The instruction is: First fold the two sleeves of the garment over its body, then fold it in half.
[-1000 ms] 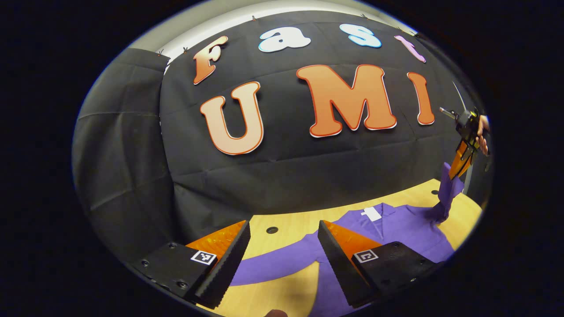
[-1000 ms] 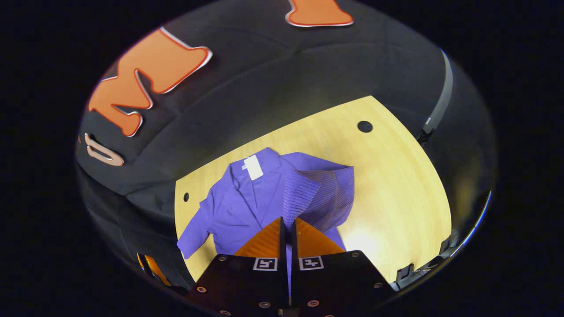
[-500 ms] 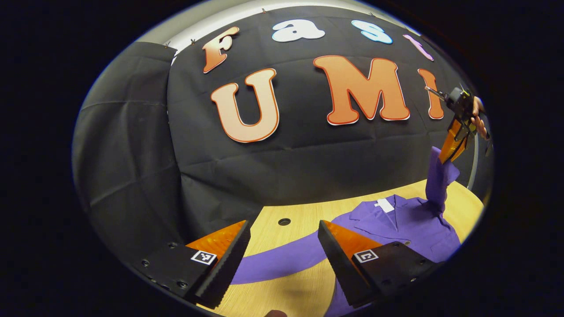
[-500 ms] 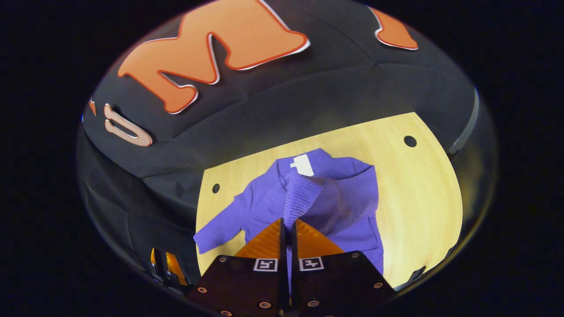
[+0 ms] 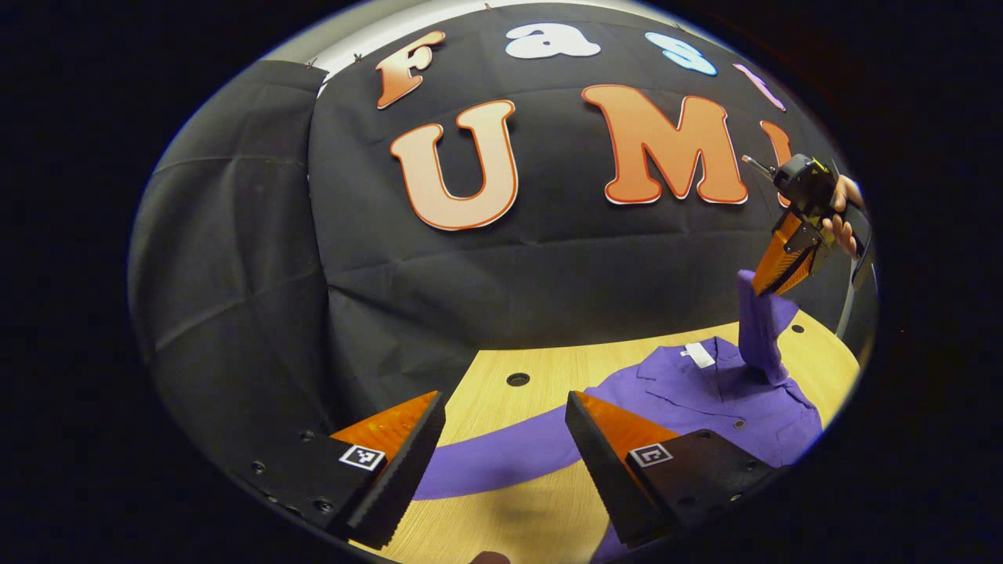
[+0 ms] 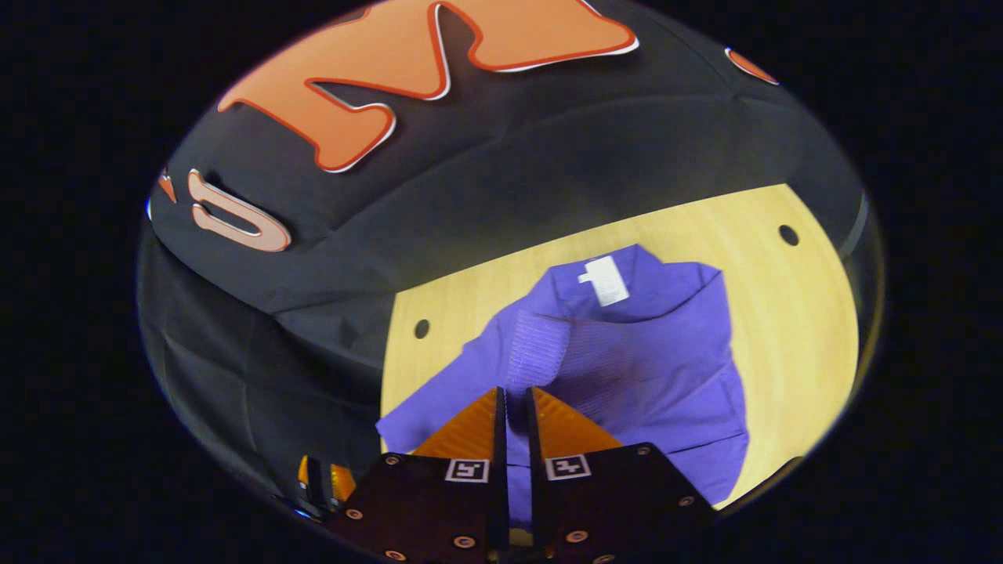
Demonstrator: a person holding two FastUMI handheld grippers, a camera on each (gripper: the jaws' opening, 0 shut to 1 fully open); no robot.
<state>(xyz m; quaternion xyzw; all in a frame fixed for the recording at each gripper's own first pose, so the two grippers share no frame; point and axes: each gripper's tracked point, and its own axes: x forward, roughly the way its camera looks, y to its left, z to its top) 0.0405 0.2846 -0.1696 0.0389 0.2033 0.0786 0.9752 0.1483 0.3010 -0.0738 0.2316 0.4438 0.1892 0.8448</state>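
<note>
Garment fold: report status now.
Right gripper shut on one sleeve, lifted over purple garment. Left gripper open above other sleeve, flat on table. Nothing in the way.

Recording booth — black cloth wall (image 5: 235, 258) draped behind pale wooden table (image 6: 791, 313) with round holes.

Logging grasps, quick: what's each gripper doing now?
Left gripper: open, above the flat sleeve.
Right gripper: closed on the raised sleeve.
</note>
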